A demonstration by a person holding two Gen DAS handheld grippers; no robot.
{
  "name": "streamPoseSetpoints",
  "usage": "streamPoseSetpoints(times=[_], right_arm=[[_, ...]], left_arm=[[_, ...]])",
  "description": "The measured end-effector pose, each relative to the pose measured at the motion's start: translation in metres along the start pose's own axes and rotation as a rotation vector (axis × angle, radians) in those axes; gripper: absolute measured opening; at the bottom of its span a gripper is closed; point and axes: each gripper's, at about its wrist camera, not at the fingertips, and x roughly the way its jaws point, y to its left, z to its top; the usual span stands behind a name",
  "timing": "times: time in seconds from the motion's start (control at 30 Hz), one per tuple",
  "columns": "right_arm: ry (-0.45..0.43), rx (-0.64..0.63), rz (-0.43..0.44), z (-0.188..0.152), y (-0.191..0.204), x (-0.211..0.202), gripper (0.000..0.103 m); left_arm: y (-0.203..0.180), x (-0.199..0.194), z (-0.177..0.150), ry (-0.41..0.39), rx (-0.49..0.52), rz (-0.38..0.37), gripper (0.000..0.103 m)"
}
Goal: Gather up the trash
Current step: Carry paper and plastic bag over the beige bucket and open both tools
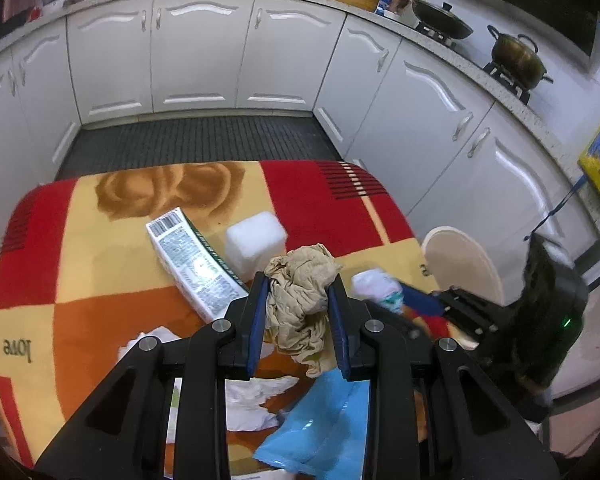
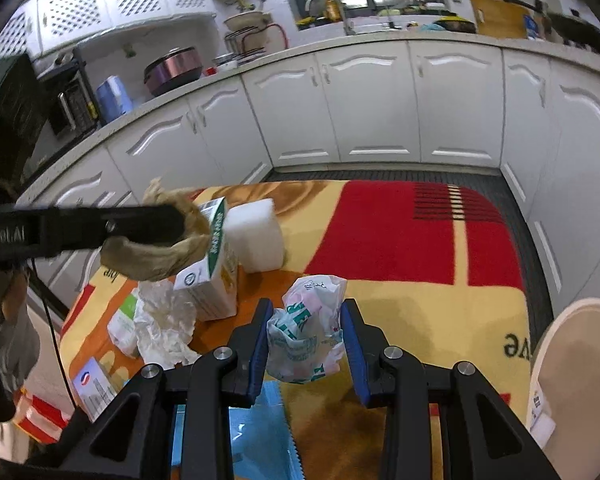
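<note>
My left gripper (image 1: 300, 284) is shut on a crumpled brown paper wad (image 1: 300, 292), held above the blanket-covered table (image 1: 100, 240). The same wad (image 2: 160, 256) and the left gripper's arm show at the left of the right wrist view. My right gripper (image 2: 305, 312) is shut on a crumpled white plastic bag with green print (image 2: 306, 328); that bag also shows in the left wrist view (image 1: 378, 286). On the table lie a white carton with a barcode (image 1: 192, 260), a white foam block (image 1: 256, 242), crumpled white tissue (image 1: 252, 400) and a blue plastic wrapper (image 1: 320, 424).
A cream round bin (image 1: 464, 266) stands off the table's right edge, also in the right wrist view (image 2: 576, 368). White kitchen cabinets (image 1: 204, 52) line the far side and right. More cartons (image 2: 122, 320) and a leaflet (image 2: 94, 388) lie at the table's left.
</note>
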Motion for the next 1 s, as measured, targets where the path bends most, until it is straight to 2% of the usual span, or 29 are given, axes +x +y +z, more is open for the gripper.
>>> streamPoseSetpoints(times=[0.23, 0.37, 0.67, 1.0], right_arm=[[0.006, 0.044, -0.056, -0.002, -0.006, -0.007, 0.033], [-0.002, 0.081, -0.105, -0.002, -0.014, -0.017, 0.033], [-0.017, 0.103, -0.232, -0.002, -0.028, -0.048, 0.033], [-0.037, 0.140, -0.328, -0.010, -0.060, -0.082, 0.033]], left_arm=[[-0.011, 0.005, -0.011, -0.042, 0.112, 0.090, 0.026], [-0.019, 0.001, -0.011, -0.056, 0.153, 0.067, 0.026], [-0.041, -0.006, 0.003, -0.031, 0.189, -0.050, 0.026], [-0.099, 0.009, 0.021, 0.024, 0.279, -0.146, 0.026]])
